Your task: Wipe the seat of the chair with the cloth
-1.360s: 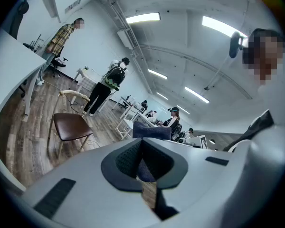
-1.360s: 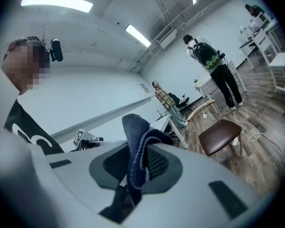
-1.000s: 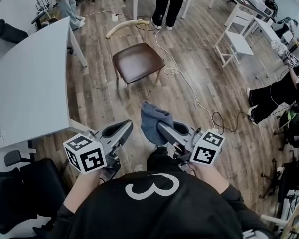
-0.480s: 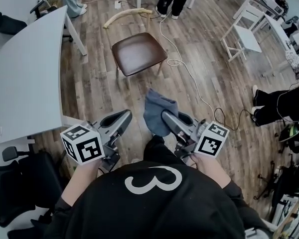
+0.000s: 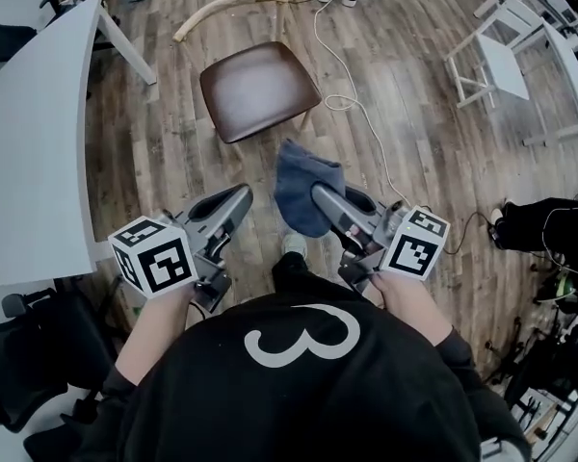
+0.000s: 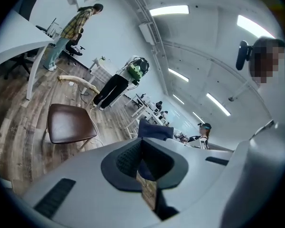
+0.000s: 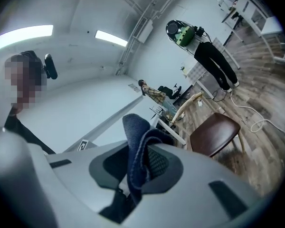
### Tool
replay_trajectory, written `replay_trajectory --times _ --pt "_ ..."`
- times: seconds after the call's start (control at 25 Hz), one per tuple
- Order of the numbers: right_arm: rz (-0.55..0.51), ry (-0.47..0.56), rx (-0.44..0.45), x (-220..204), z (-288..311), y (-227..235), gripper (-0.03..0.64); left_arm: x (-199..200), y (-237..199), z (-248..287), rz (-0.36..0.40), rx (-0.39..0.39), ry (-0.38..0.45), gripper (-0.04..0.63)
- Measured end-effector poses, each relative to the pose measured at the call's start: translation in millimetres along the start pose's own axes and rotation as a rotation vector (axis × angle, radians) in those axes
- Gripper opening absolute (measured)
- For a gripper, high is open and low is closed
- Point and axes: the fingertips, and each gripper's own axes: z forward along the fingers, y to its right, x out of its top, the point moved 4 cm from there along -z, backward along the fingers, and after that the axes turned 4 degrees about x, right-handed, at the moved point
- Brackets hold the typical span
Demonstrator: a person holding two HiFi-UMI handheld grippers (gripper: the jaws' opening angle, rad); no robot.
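1. The right gripper (image 5: 320, 196) is clenched on the blue cloth (image 5: 303, 186). The cloth bunches up past its jaws and is held in the air, well apart from the chair (image 5: 258, 89).
2. The left gripper (image 5: 233, 200) is closed on nothing, jaws together, level with the right one and near it.
3. The chair stands on the wooden floor (image 5: 173, 176) ahead of both grippers. Its brown seat (image 5: 270, 80) is bare, with the curved pale backrest (image 5: 222, 12) on the far side.
4. Floorboards lie between the grippers and the seat.
5. A white cable (image 5: 361, 123) snakes over the floor just right of the chair, looping by its right legs.
6. A pale desk (image 5: 29, 142) stands near the chair's left. A white chair (image 5: 501, 61) is well apart on the right, and a black office chair (image 5: 24, 354) is at lower left.
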Motion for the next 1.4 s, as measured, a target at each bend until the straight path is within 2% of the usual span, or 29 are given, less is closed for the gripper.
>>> replay_trajectory --times 0.28,0.56,0.76,1.0,1.12,1.24,1.4 --pt "0.014 -0.077 0.019 46.0 4.9 57.4 0.054 31.2 -18.3 46.8 -0.089 0.077 0.058 0.012" --pt "0.076 -0.124 0.001 55.3 50.0 111.2 0.054 50.6 -83.2 59.5 -0.186 0.159 0.077 0.012" --pt "0.085 -0.145 -0.004 52.3 58.6 125.3 0.054 47.0 -105.9 62.0 -0.217 0.186 0.095 0.012" --pt "0.124 -0.169 -0.033 89.6 136.3 172.2 0.054 108.3 -174.8 94.8 -0.258 0.17 0.073 0.012" --pt "0.143 -0.177 -0.034 100.6 174.9 187.4 0.054 133.4 -201.4 102.9 -0.245 0.169 0.062 0.012" --pt "0.144 -0.21 -0.034 103.5 212.2 198.1 0.054 152.5 -229.8 106.0 -0.224 0.184 0.048 0.012" --pt "0.159 -0.245 -0.045 104.6 254.1 217.5 0.054 165.5 -270.0 109.9 -0.249 0.2 0.033 0.012"
